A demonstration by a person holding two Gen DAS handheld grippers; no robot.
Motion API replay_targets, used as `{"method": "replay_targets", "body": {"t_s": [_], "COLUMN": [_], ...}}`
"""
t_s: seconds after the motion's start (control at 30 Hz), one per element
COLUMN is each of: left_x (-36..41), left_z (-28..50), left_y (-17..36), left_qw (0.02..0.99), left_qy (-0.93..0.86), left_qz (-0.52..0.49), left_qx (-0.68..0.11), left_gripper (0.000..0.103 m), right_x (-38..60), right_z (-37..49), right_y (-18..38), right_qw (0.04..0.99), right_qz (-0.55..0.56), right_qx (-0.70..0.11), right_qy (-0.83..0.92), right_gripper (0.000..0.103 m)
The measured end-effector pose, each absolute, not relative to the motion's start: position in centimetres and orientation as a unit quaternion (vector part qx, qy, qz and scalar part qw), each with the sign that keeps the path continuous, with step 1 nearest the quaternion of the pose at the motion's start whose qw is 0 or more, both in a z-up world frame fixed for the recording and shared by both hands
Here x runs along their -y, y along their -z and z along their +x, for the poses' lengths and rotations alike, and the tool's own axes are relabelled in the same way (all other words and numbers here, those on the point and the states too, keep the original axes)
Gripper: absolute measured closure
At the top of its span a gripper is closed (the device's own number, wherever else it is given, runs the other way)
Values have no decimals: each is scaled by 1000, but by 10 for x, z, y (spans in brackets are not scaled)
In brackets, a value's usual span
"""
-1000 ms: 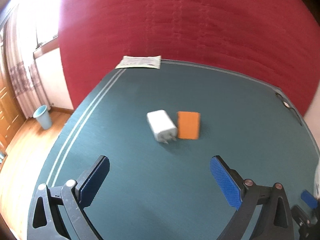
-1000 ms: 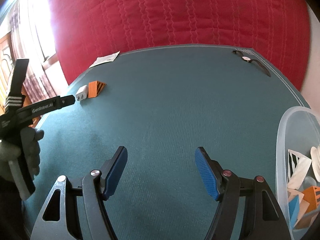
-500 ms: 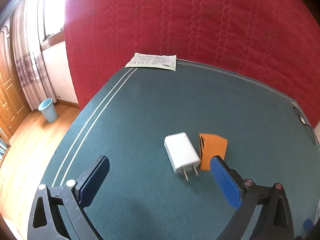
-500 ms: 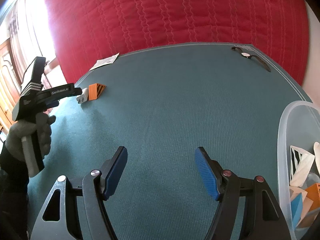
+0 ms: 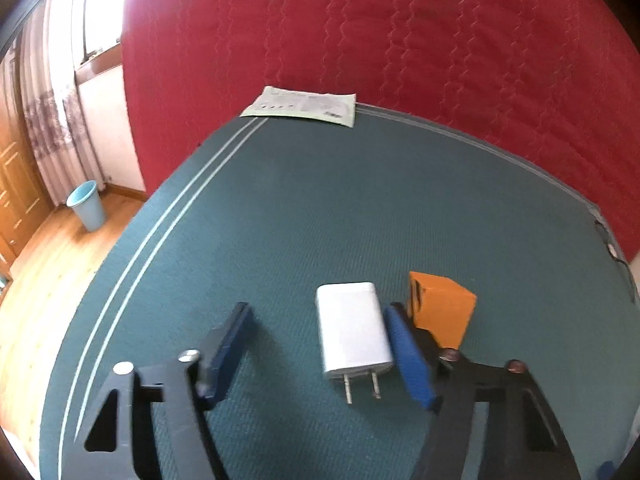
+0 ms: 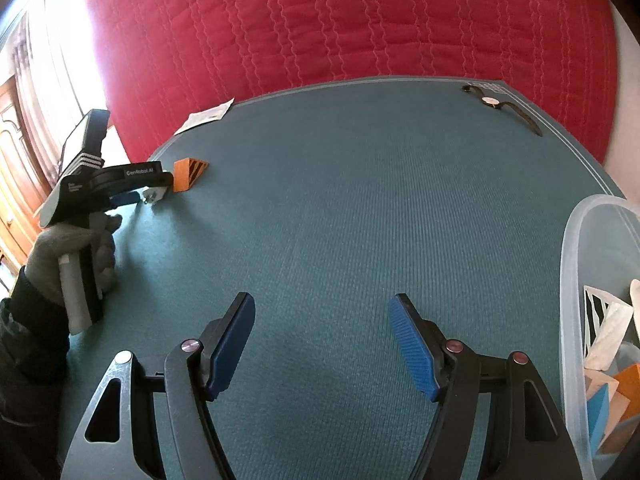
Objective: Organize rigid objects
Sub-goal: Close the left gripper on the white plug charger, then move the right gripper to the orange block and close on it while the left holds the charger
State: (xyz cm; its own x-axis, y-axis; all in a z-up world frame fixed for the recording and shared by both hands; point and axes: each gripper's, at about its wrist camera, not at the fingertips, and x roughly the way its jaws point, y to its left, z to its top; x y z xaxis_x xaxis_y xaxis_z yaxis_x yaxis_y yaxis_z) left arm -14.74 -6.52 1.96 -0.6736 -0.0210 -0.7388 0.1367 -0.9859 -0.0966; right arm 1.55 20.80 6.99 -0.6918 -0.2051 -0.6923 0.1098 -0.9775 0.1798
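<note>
A white plug charger point(image 5: 352, 330) lies flat on the teal table, prongs toward me, between the fingers of my left gripper point(image 5: 320, 352). The jaws are open; the right pad point(image 5: 408, 356) is close beside the charger and the left pad point(image 5: 228, 352) stands well apart from it. An orange block point(image 5: 442, 312) stands just right of the charger. In the right wrist view the charger point(image 6: 154, 195) and the orange block point(image 6: 188, 172) sit at the far left with the left gripper point(image 6: 132, 196) over them. My right gripper point(image 6: 322, 344) is open and empty over bare table.
A clear plastic bin point(image 6: 576, 320) holding several blocks stands at the right edge. A wristwatch point(image 6: 500, 106) lies at the far right corner. A paper leaflet point(image 5: 304, 106) lies at the far edge. A red quilted wall is behind; a blue bin point(image 5: 86, 210) stands on the floor.
My left gripper has moved forward and down until the charger sits between its fingers, and the jaws have narrowed. The right gripper has barely moved.
</note>
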Motion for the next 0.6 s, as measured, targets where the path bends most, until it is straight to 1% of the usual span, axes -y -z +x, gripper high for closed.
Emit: {"method": "replay_targets", "body": {"t_s": [0.03,0.07,0.1,0.17,0.33,0.6], "left_x": [65,65,65,65,68,81], "left_z": [-148,-146,-146,-144,-138,-126], "left_y": [-20,-21,-21,-20,-21,-42], "left_qw": [40,36,32,27,21,40], "left_qy": [912,913,913,914,914,928], "left_qz": [401,400,399,399,398,362], "left_qx": [-72,-72,-72,-71,-71,-75], "left_gripper": [43,50,54,71,71,71], "right_x": [-207,-207,-205,-204,-196,-146], "right_z": [16,15,15,14,10,-29], "right_y": [-70,-69,-69,-68,-67,-85], "right_qw": [84,83,81,78,78,127], "right_qz": [384,385,386,388,391,372], "right_qx": [61,59,57,52,38,18], "right_qy": [918,917,917,917,916,919], "right_gripper": [32,32,32,32,32,32]}}
